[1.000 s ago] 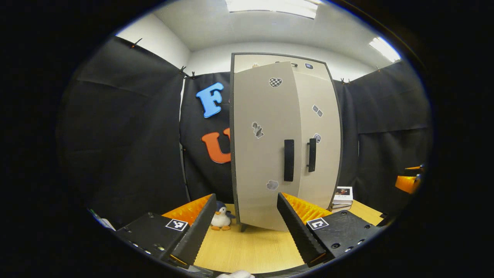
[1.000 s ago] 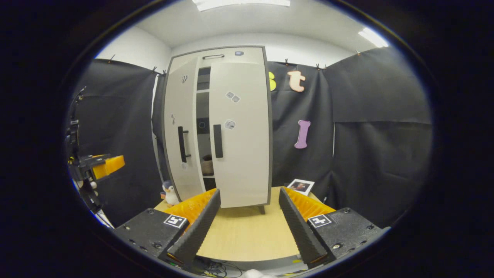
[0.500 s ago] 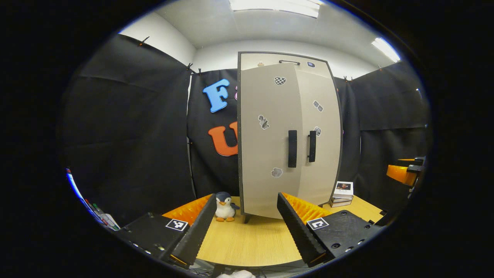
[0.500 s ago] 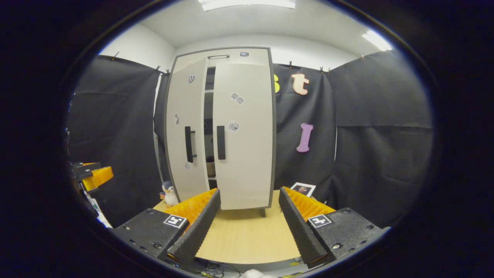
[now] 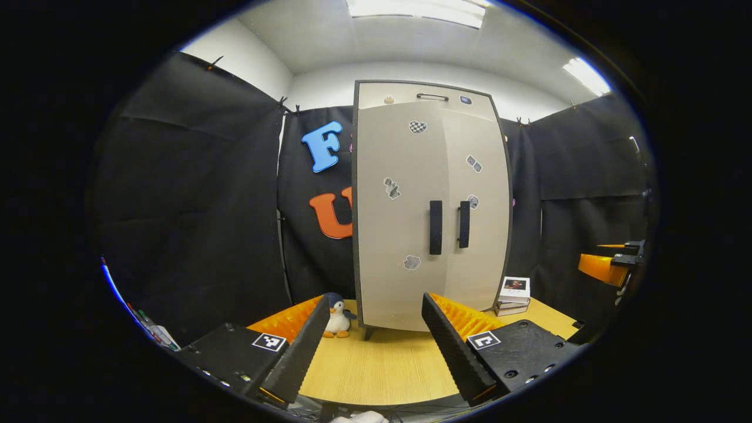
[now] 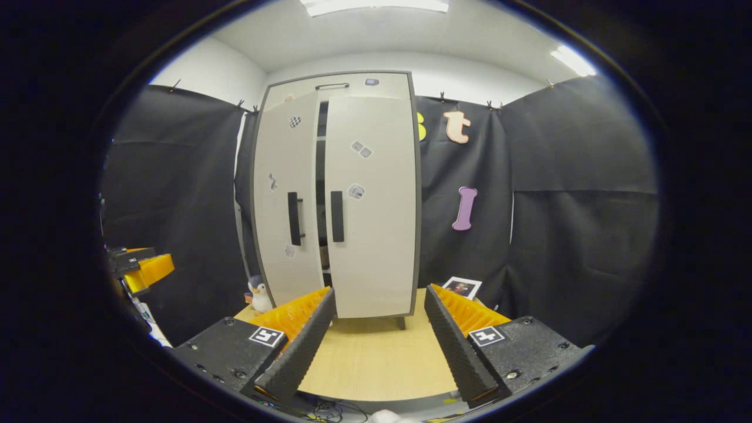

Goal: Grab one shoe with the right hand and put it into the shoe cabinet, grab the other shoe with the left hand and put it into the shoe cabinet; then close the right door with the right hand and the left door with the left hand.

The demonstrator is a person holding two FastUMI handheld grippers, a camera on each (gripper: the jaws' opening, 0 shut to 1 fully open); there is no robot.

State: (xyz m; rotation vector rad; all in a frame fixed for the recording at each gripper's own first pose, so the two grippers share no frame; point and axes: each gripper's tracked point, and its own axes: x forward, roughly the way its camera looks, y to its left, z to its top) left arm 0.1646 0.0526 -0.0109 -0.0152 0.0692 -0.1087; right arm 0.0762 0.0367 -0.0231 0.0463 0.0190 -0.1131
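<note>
Standing on the table: the shoe cabinet (image 5: 432,205) is tall and pale beige with a dark edge, and it sits at the back of the light wood table (image 5: 382,370), in front of the black cloth wall.
Left door: the left door (image 5: 396,211) has a black bar handle and small stickers on it. In the right gripper view a thin dark gap shows between it and the right door, so it is almost shut but not fully.
Right door: the right door (image 6: 370,205) lies flat and shut, with its own black handle and stickers.
Shoes: I cannot see into the cabinet well enough to tell them.
Left gripper: the left gripper (image 5: 373,346) hangs low over the near table edge, fingers spread wide, holding nothing, well apart from the cabinet.
Right gripper: the right gripper (image 6: 379,346) does the same, fingers spread wide and empty.
Penguin: a small toy penguin (image 5: 338,314) stands by the cabinet's left foot.
Books: a short stack of books (image 5: 513,295) lies on the table to the right of the cabinet.
Change: a second ago the left door stuck out far and the gap was wide. Now it has swung in close to the right door. The left gripper has pulled back from it.
</note>
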